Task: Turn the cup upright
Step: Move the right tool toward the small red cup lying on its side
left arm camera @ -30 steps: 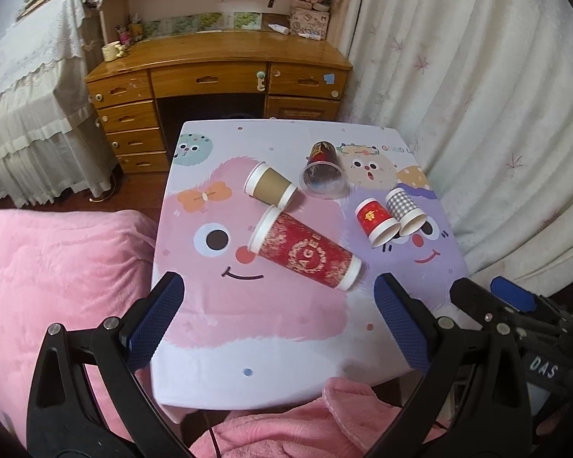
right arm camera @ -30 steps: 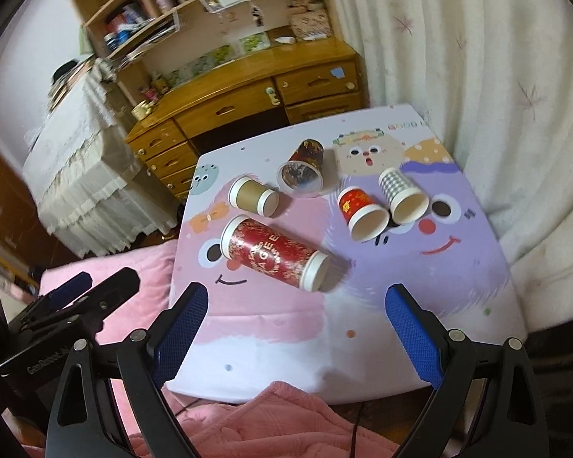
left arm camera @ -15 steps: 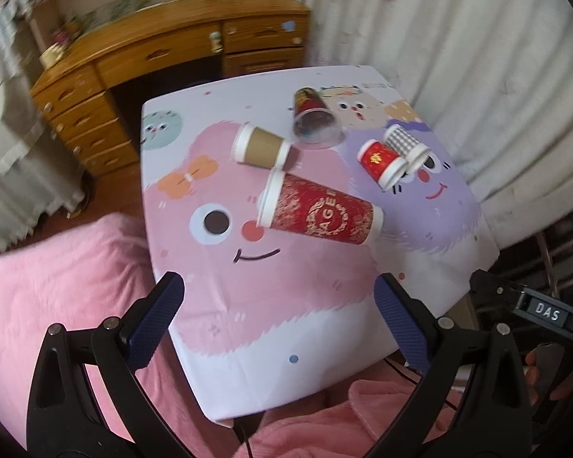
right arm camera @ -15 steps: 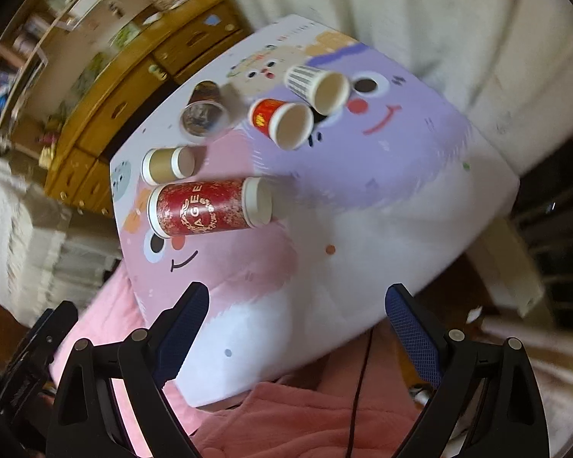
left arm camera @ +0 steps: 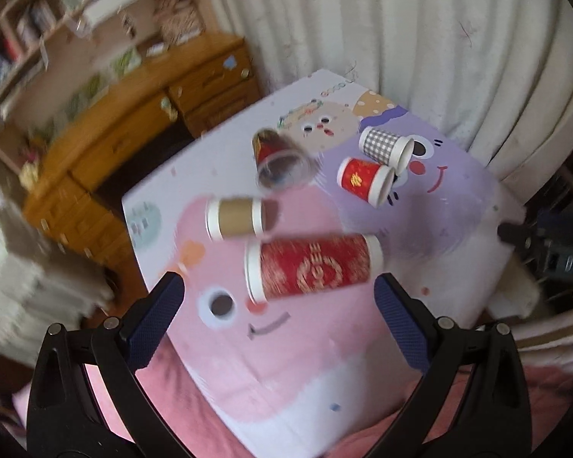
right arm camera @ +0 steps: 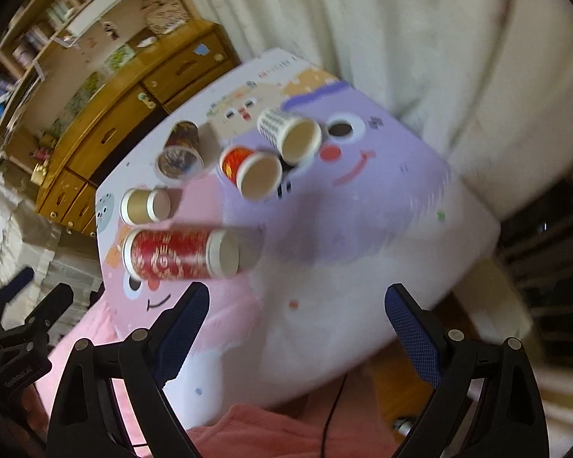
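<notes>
Both views have swung and tilted over the last second and are now motion-blurred; the cups sit larger in frame, so both tools have closed in on the worktop (left arm camera: 363, 400). The left hand-held gripper (left arm camera: 279, 305) has its jaws wide apart and empty, with the tall red cup (left arm camera: 313, 267) lying on its side just ahead between the fingertips. The right hand-held gripper (right arm camera: 298, 313) is likewise spread and empty, that cup ahead and to its left. The brown cup (left arm camera: 235, 216), foil-lined cup (left arm camera: 279, 160), small red cup (left arm camera: 363, 181) and checked cup (left arm camera: 386, 147) lie farther ahead, all on their sides. Judgement: approach under way, no cup righted yet.
</notes>
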Tool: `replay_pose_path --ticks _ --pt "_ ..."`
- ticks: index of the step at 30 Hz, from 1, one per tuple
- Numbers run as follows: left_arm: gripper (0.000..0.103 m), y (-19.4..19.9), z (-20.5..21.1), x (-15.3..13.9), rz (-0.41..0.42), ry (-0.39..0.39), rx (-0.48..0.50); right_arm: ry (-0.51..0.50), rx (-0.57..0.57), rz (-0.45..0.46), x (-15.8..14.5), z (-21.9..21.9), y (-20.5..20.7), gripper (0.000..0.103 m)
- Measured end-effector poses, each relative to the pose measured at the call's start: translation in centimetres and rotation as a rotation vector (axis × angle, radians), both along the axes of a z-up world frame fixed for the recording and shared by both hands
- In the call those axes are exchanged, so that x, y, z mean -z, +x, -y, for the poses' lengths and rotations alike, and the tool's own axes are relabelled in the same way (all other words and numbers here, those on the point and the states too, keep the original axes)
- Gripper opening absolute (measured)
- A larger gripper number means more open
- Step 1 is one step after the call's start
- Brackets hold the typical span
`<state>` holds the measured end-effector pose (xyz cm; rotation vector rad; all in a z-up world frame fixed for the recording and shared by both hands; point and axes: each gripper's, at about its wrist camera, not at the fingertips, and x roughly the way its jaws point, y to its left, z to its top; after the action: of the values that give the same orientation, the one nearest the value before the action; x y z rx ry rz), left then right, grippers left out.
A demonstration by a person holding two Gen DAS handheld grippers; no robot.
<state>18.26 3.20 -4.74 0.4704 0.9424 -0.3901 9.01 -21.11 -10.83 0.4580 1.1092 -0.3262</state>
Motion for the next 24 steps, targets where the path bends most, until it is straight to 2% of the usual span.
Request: replay_pose_path --ticks 2,6,9,11,16,21,24 --pt "0.099 0.8 1.9 -0.1 0.027 0.054 0.061 -0.034 -0.040 0.013 -0.5 1.1 1.3 0.095" --pt "0.099 2.0 5.3 0.2 0.077 0.160 0.213 -0.042 -0.106 0.035 -0.8 3.7 4.0 0.095" --pt "0.099 3.3 8.8 1.9 0.117 0.304 0.355 -0.027 -0.128 0.041 -0.7 5.5 5.6 0.095" --pt "0.099 4.2 10.5 2.9 0.118 0.343 0.444 -0.034 -0.154 0.033 -0.1 6.9 6.7 0.095" --pt "0.099 6.8 13.9 6.0 0.090 0.407 0.641 -0.076 -0.240 -0.004 1.9 9.2 8.8 0.095" --pt "0.099 8.4 16.2 9.6 0.052 0.405 0.875 -0.047 -0.320 -0.022 4.2 10.9 10.3 0.095" --pt "0.099 8.8 16.9 11.2 0.027 0.415 0.997 -0.060 -0.394 -0.034 5.4 10.2 11.0 0.095"
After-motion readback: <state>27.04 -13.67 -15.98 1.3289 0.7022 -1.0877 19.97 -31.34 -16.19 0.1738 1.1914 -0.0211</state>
